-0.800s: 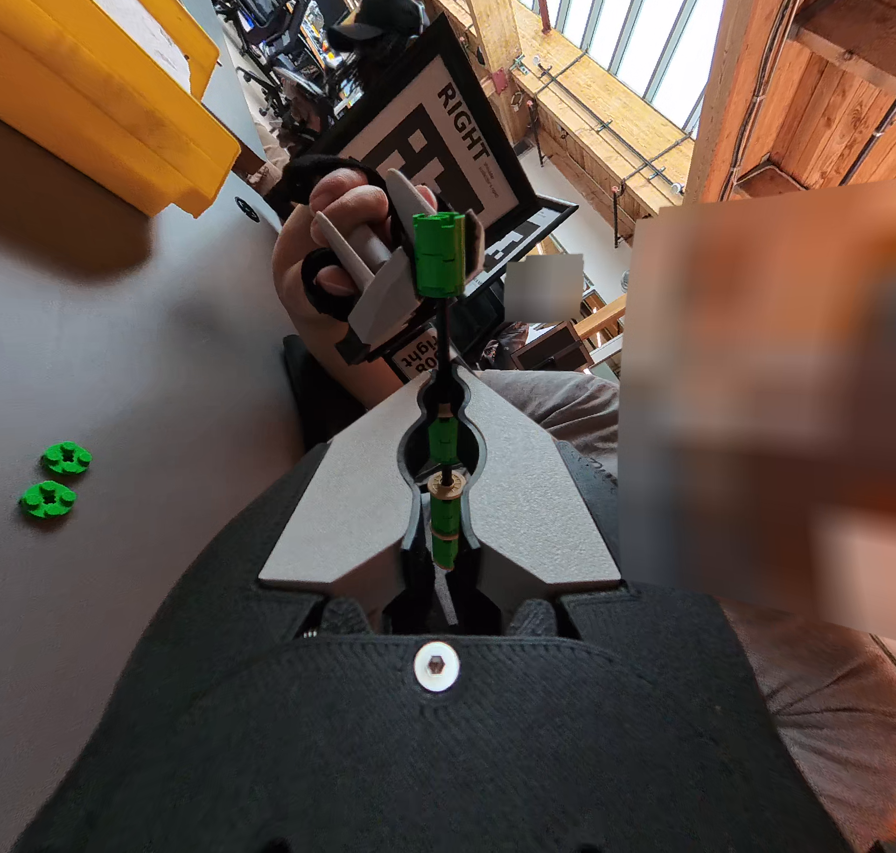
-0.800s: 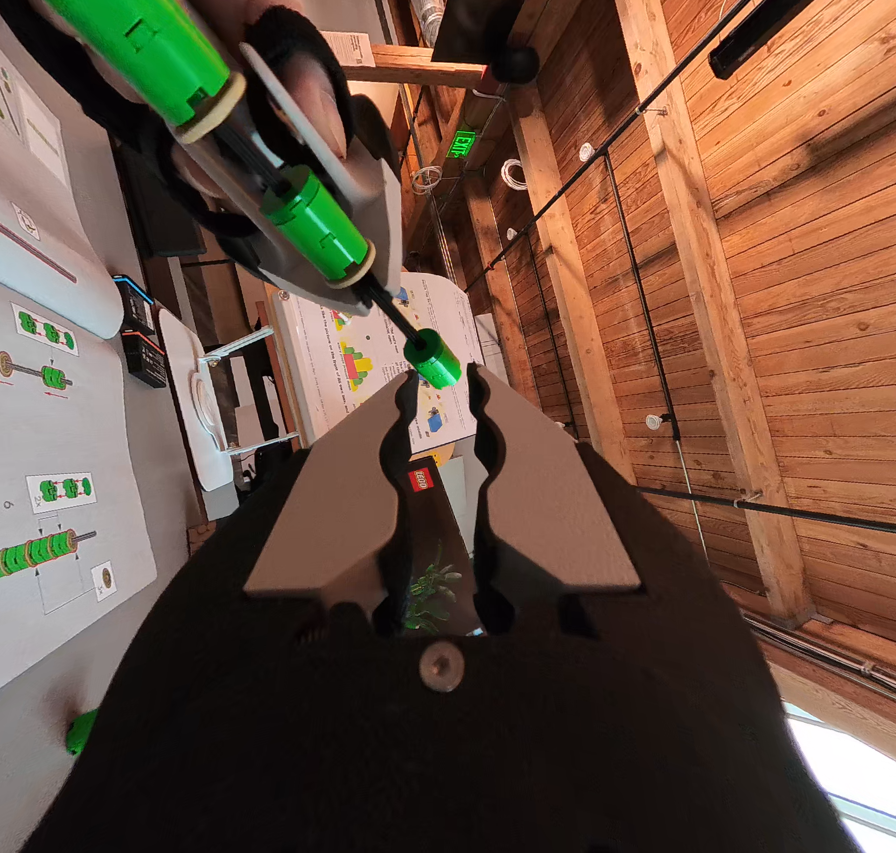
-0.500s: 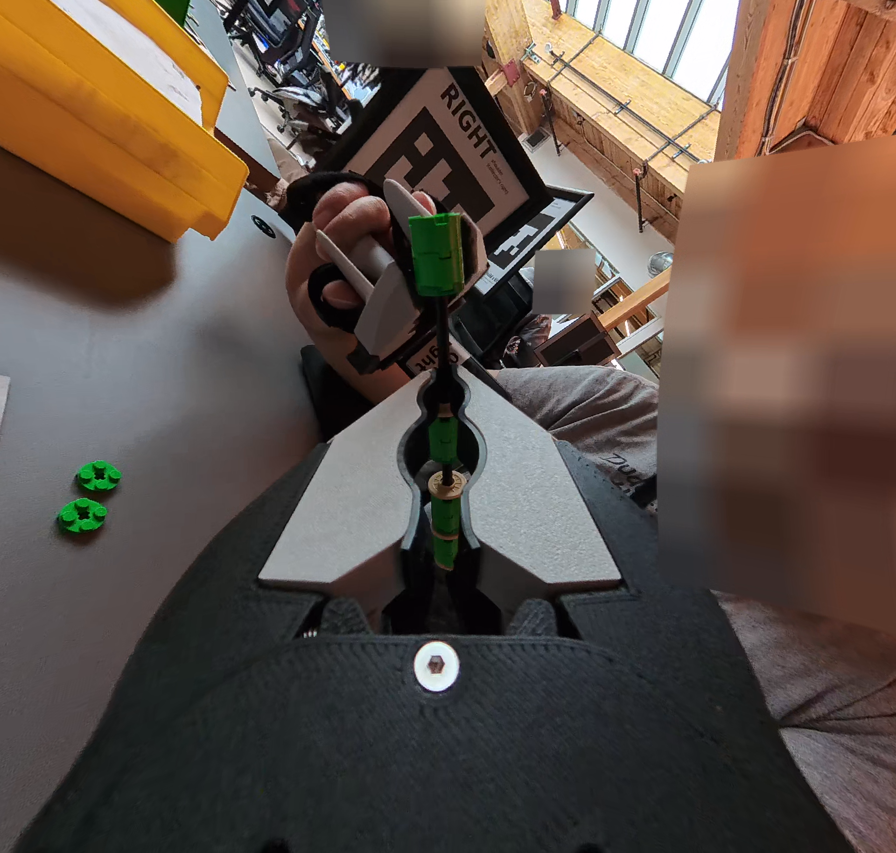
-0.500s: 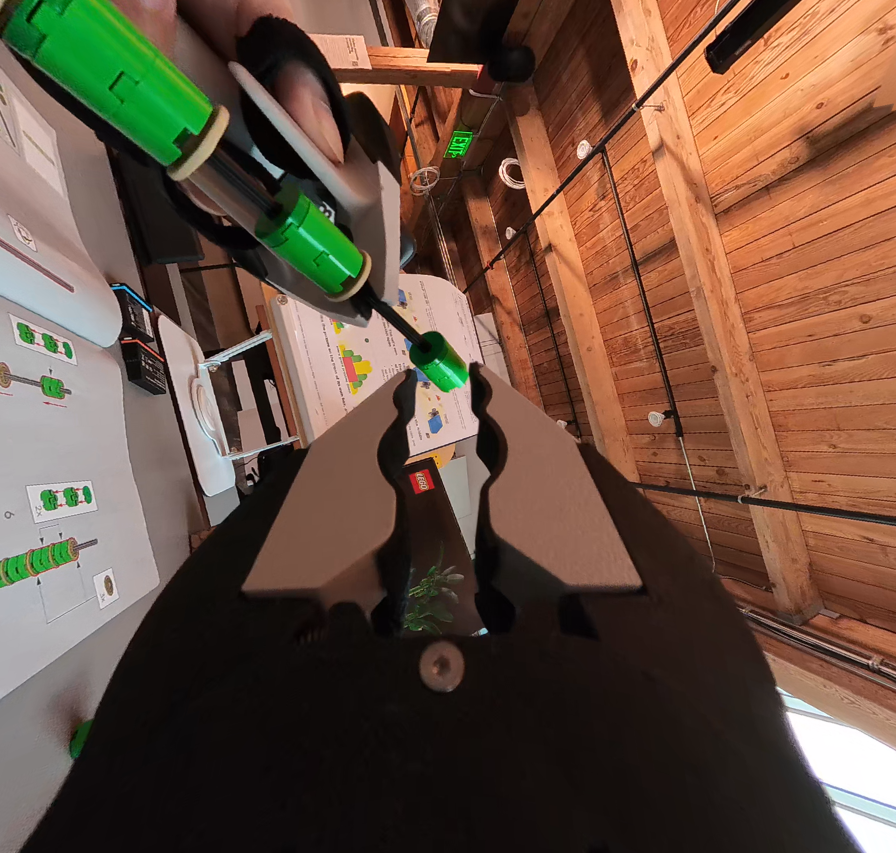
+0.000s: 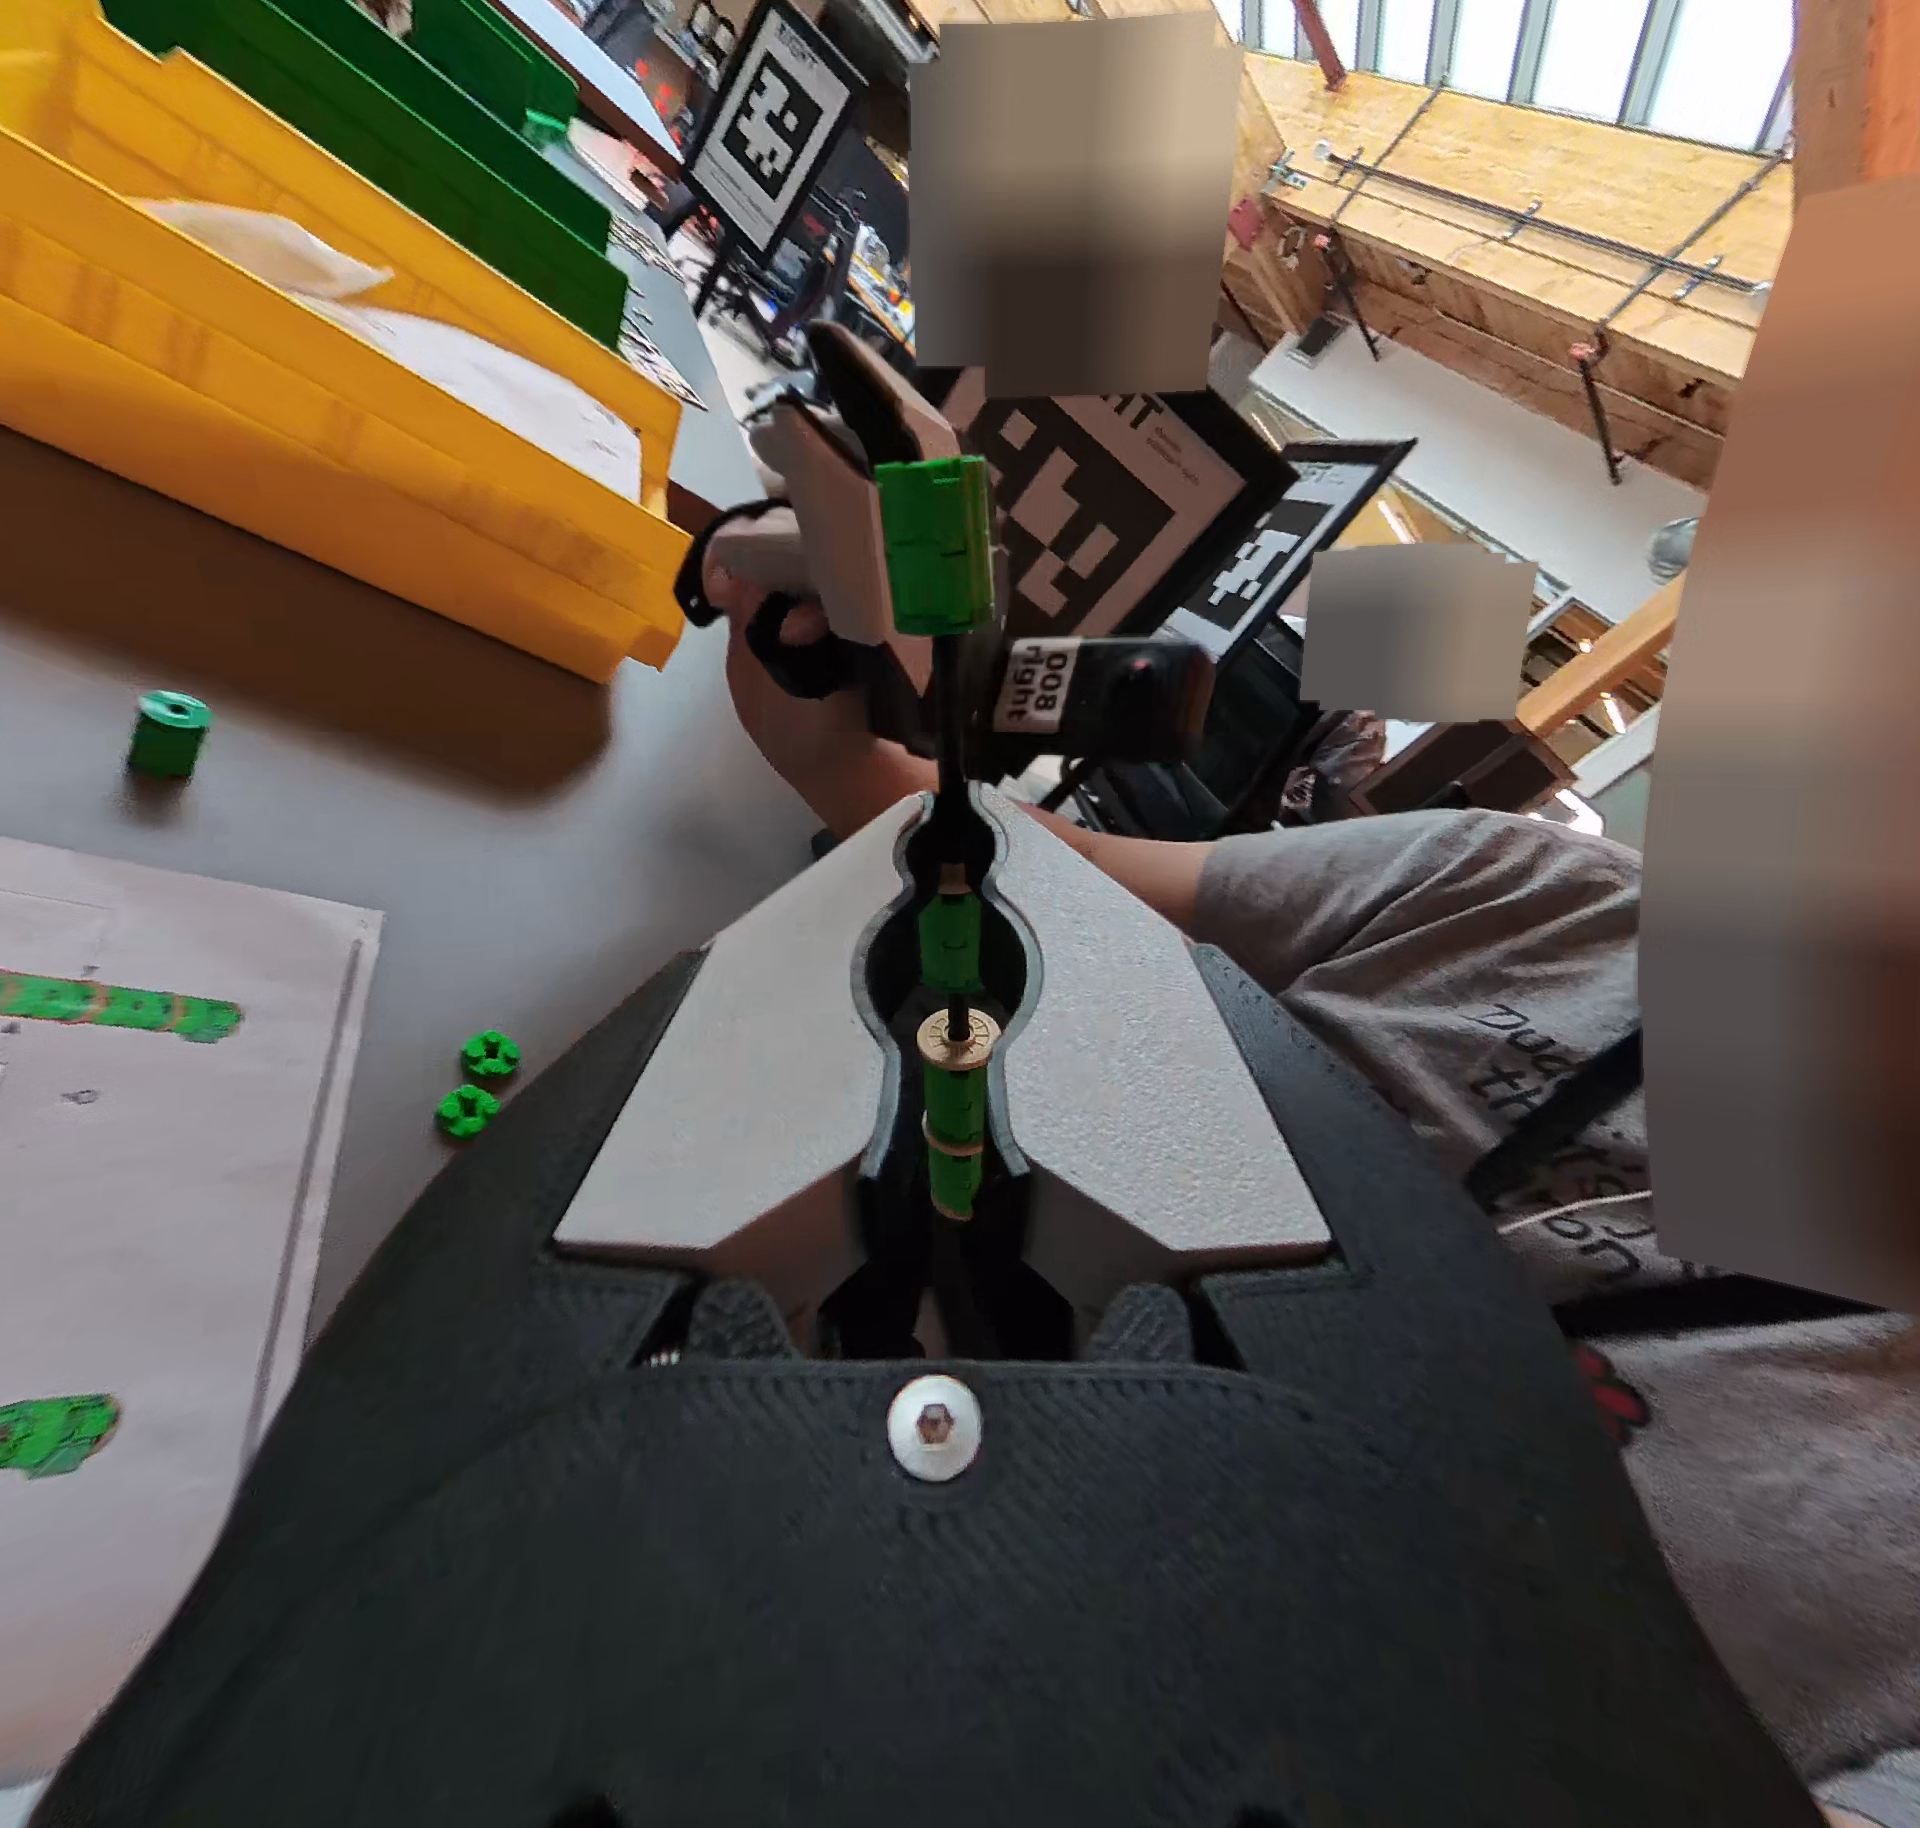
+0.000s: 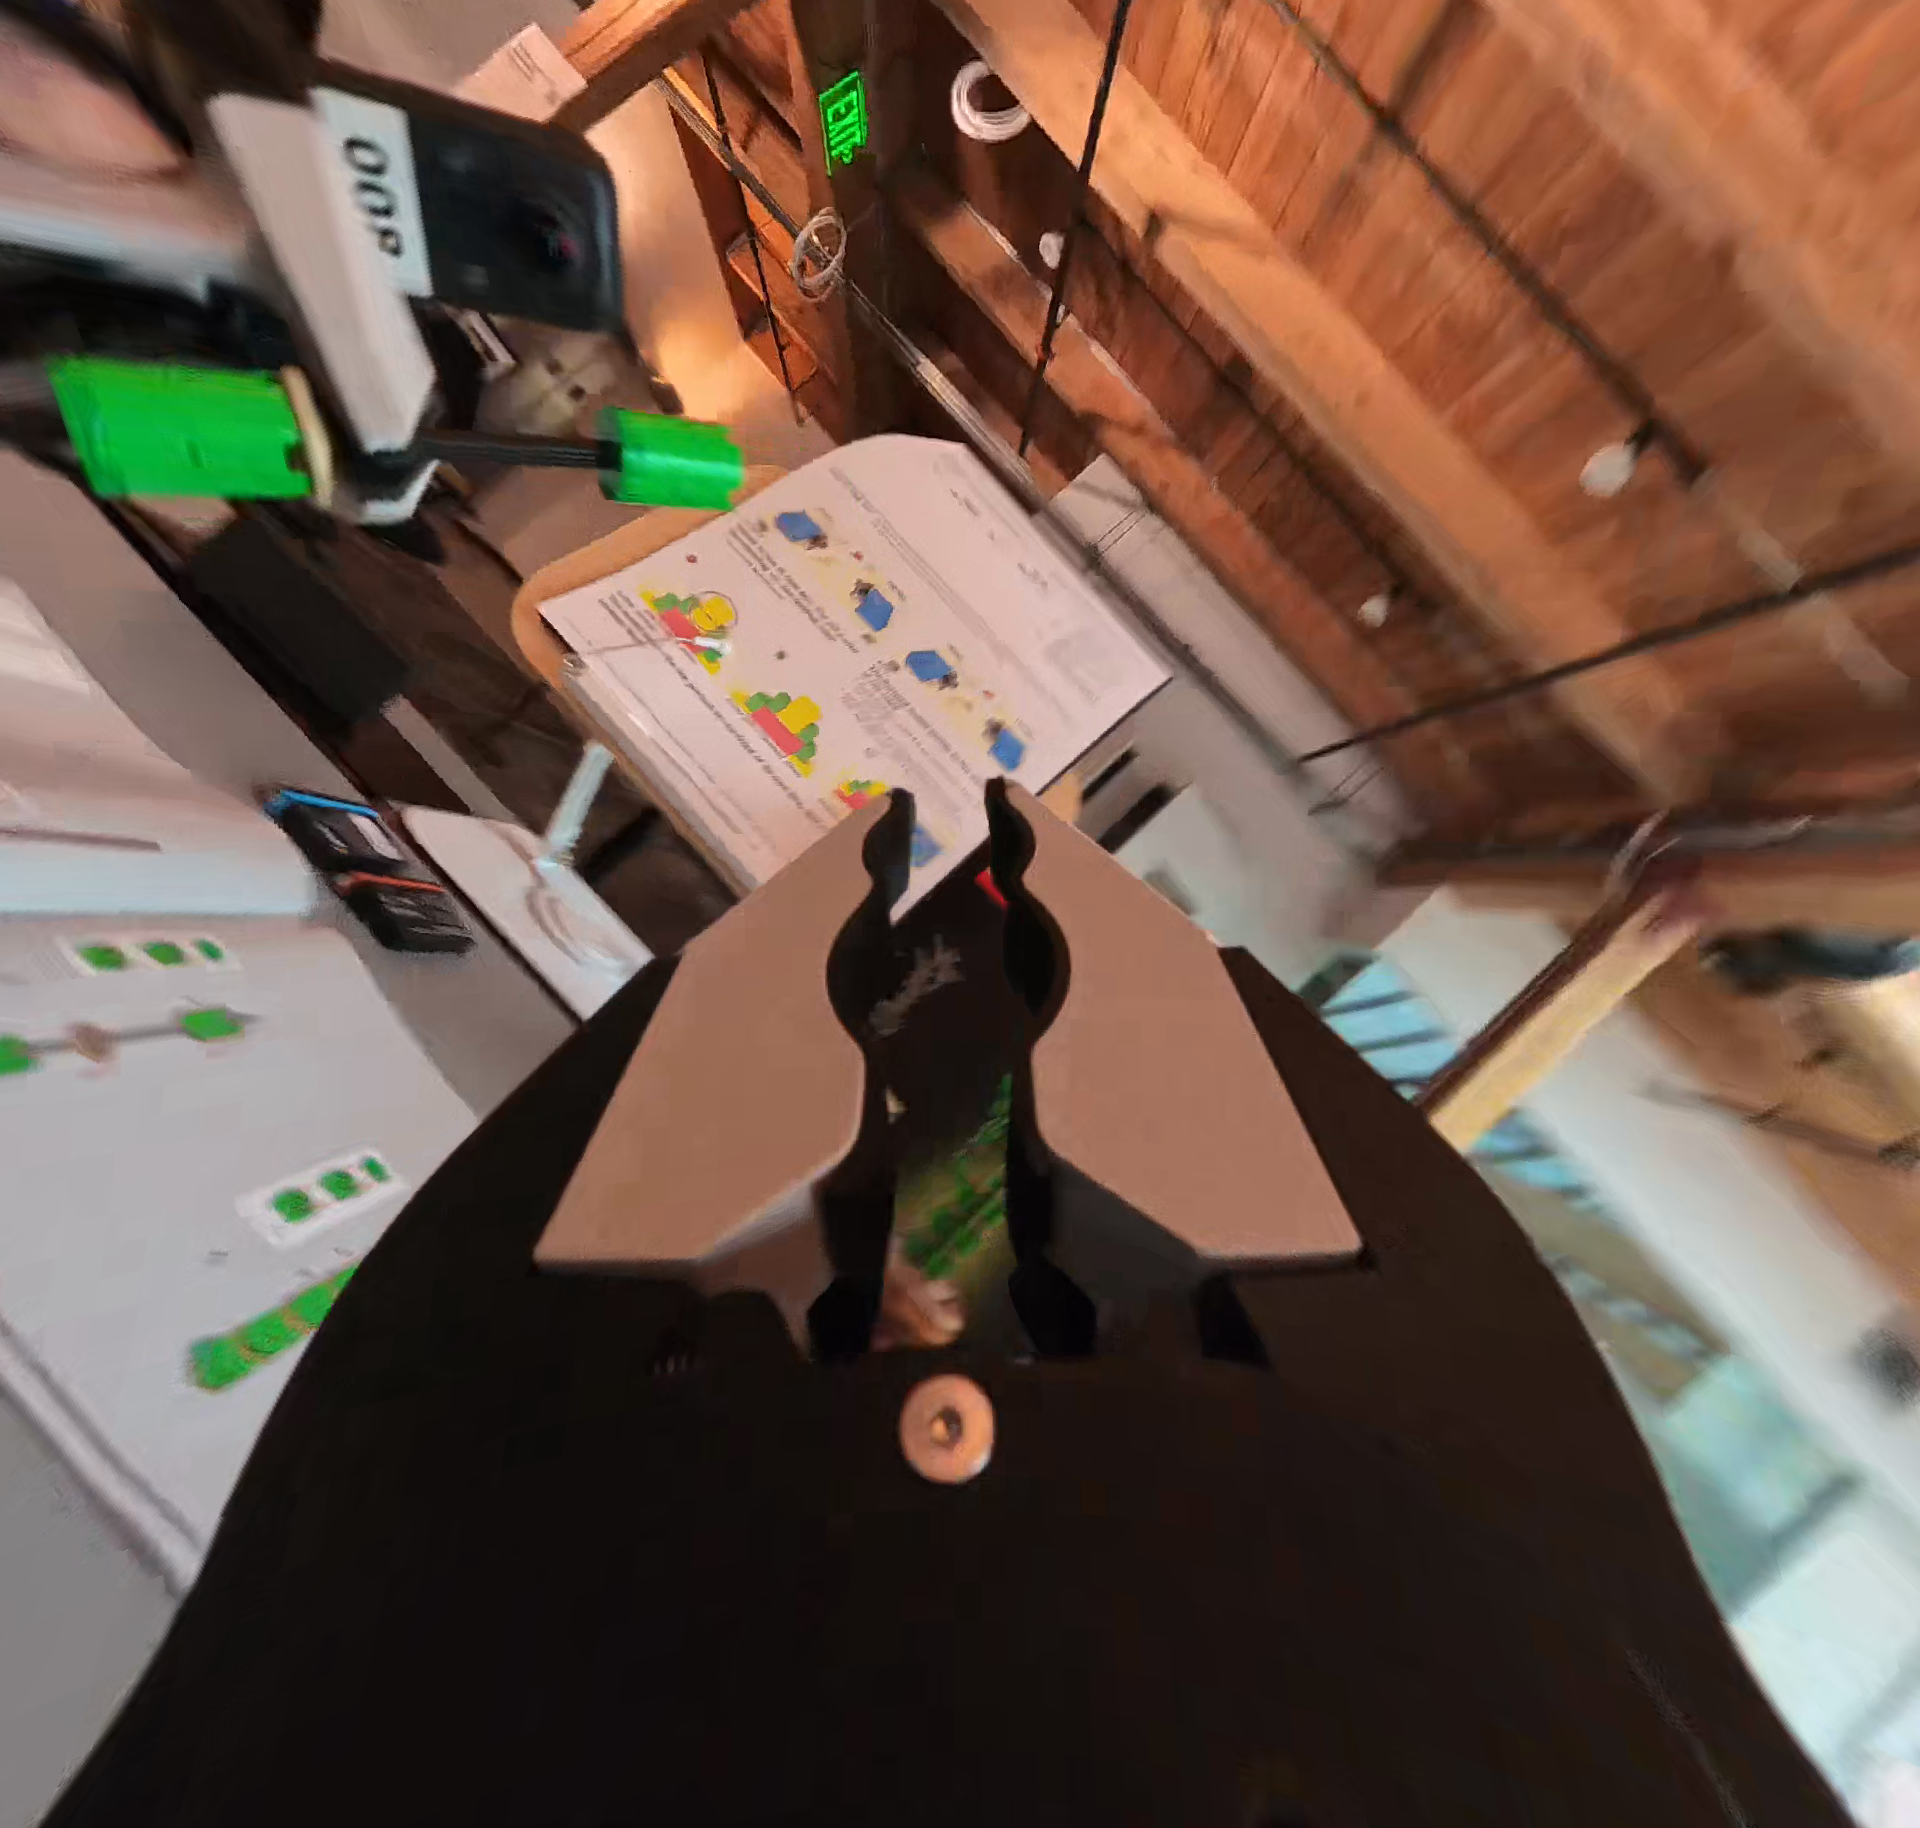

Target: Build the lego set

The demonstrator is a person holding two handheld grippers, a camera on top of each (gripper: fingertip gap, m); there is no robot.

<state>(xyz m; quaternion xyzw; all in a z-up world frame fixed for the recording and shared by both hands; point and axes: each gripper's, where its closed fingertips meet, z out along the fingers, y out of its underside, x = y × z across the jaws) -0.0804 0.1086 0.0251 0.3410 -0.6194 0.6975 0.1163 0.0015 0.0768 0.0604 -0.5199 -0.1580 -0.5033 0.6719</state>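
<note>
While the left hand-held gripper (image 5: 951, 822) clamps the black axle (image 5: 951, 729) pointing straight ahead, its green end sleeve (image 6: 670, 457) sits up-left of the empty, slightly parted right hand-held gripper (image 6: 943, 810).

Left wrist view: close behind left gripper (image 5: 951, 812), facing along black axle (image 5: 951, 718) toward grey table (image 5: 436, 791) and skylights. Right wrist view: behind right gripper (image 6: 943, 804), tilted up toward wooden ceiling (image 6: 1455, 220). Shared: green-sleeved axle, instruction sheet (image 5: 156, 1103).

Left tongs (image 5: 954, 812) hide the black axle's (image 5: 951, 729) middle.
</note>
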